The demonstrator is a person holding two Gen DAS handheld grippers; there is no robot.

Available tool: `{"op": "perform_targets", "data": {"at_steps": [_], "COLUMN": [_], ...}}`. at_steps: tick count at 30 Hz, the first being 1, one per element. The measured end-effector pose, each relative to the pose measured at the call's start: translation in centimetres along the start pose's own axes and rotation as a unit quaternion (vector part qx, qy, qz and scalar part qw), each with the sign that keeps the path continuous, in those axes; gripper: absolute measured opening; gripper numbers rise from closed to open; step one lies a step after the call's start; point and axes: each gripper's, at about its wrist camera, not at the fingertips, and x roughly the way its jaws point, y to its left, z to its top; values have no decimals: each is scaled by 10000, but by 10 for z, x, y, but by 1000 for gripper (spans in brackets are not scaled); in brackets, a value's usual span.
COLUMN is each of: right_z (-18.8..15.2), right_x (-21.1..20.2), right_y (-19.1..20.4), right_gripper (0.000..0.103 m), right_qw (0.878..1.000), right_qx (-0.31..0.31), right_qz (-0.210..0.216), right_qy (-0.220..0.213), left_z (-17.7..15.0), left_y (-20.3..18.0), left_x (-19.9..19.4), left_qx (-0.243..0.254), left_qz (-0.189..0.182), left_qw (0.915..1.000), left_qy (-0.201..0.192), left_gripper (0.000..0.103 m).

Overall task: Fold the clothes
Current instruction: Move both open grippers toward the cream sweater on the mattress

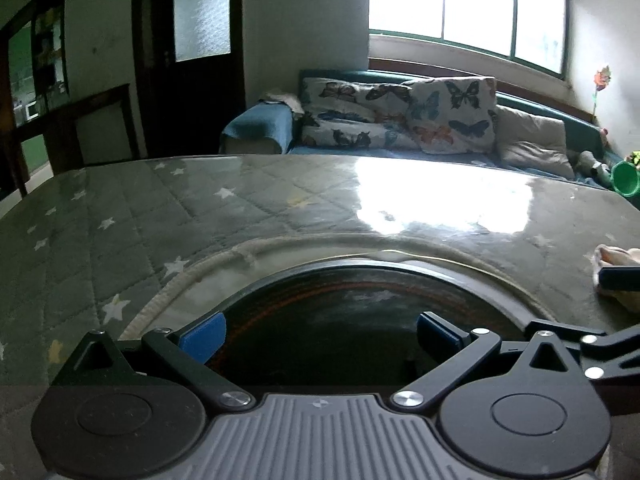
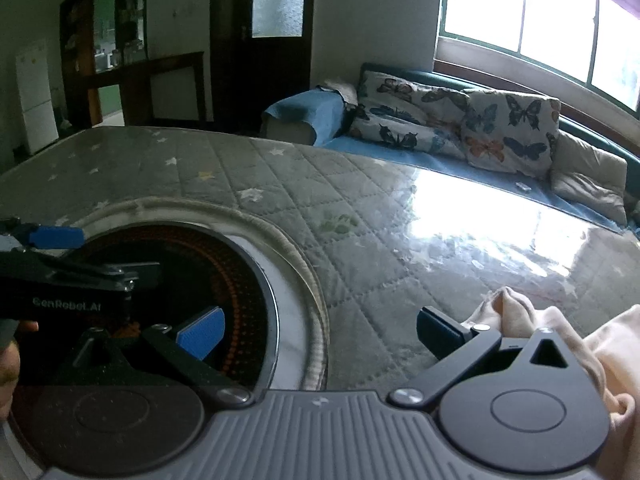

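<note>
A pale peach garment lies crumpled on the table's right side, beside and under my right gripper's right finger; a bit of it shows at the right edge of the left wrist view. My right gripper is open and empty, low over the table. My left gripper is open and empty over the dark round cooktop. The left gripper also shows at the left of the right wrist view.
The table carries a grey quilted star-print cover under a glossy sheet, with a round cutout around the cooktop. Behind stands a blue sofa with butterfly cushions. A green cup is at the far right.
</note>
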Motion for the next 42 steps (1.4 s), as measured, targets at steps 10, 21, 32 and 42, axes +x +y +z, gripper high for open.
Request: {"op": "perform_targets", "data": {"at_steps": [10,21,32,42], "right_z": [-1,-9,-14,-24], "right_x": [-5,-20,-32,-51], "right_y": [2,-5,-6,-17], "right_gripper": [103,103,103,103], "right_qw": [10000,9996,9993,9983], "right_qx": [21,191,230,448], "right_qz": [-63,-212,-287,-371], "right_qy": [49,42,-7,-84], "left_z": [1,1,3,2], "left_y": [-7,-14,-26,-43], "left_x": [-6,-13,-19,-28], "left_qx": [9,13,80,191], "left_qz": [-138,-286,-382,-480], "left_qw": [9999,9994,9990,9983], "left_qy": [-90,-209,-237,-269], "left_gripper": [103,103,103,103]}}
